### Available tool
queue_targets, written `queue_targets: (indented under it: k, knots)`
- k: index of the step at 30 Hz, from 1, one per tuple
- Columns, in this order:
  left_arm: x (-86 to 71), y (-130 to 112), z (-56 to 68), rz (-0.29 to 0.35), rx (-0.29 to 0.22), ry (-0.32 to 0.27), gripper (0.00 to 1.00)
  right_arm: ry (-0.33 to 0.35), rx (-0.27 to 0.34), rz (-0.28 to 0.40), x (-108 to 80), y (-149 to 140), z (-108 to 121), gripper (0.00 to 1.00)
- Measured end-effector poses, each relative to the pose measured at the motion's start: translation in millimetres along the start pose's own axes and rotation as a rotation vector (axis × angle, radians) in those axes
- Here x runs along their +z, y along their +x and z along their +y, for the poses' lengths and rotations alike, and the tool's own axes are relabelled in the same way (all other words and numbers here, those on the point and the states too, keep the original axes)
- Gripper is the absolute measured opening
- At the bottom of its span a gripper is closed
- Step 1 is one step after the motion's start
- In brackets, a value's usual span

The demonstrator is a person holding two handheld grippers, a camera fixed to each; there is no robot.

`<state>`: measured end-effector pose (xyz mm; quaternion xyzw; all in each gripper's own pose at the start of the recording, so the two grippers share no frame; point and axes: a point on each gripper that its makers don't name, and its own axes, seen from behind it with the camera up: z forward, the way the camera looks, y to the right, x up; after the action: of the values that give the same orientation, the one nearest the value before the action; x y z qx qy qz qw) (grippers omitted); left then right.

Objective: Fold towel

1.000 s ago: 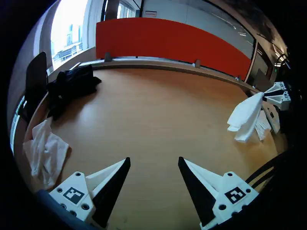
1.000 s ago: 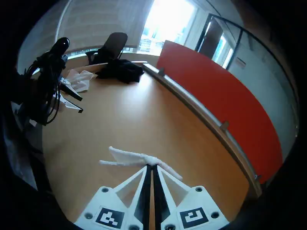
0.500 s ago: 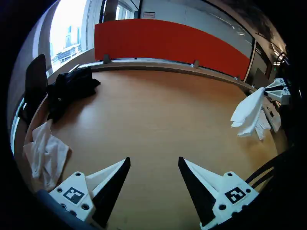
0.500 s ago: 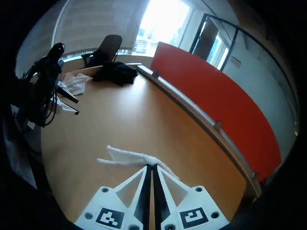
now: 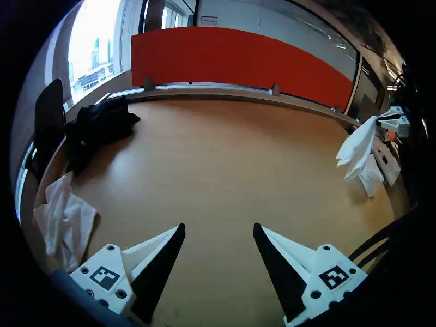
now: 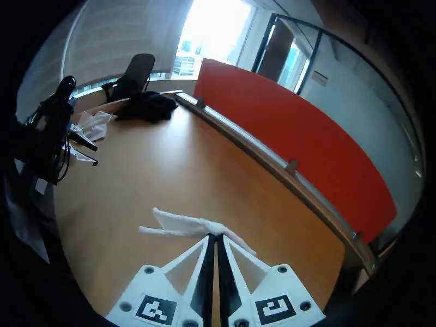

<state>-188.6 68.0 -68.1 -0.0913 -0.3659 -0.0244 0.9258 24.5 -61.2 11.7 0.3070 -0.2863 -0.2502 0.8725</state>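
Smooth pale-wood surface [image 5: 218,152], curved along a flat red panel [image 5: 240,57]. Soft white towel [image 6: 185,224], limp and creased, pinched at the tips of the right tongs [image 6: 216,238], clamped tight on it; dangling at far right of the left gripper view. Left tongs [image 5: 218,231] spread wide, holding nothing, well apart from the towel. Crumpled white cloth [image 5: 62,218] lower left, black garment [image 5: 101,122] upper left.

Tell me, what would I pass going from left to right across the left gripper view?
crumpled white cloth → left tongs, standing open → white towel, hanging → right tongs, holding the towel's top
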Motion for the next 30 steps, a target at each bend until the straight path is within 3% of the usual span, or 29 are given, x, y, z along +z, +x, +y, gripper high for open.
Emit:
queue_targets:
  k: [30]
  knots:
    - [0.7, 2, 3.9, -0.018, 0.023, 0.017, 0.92, -0.139, 0.044, -0.086, -32.3, -55, 123, 0.03]
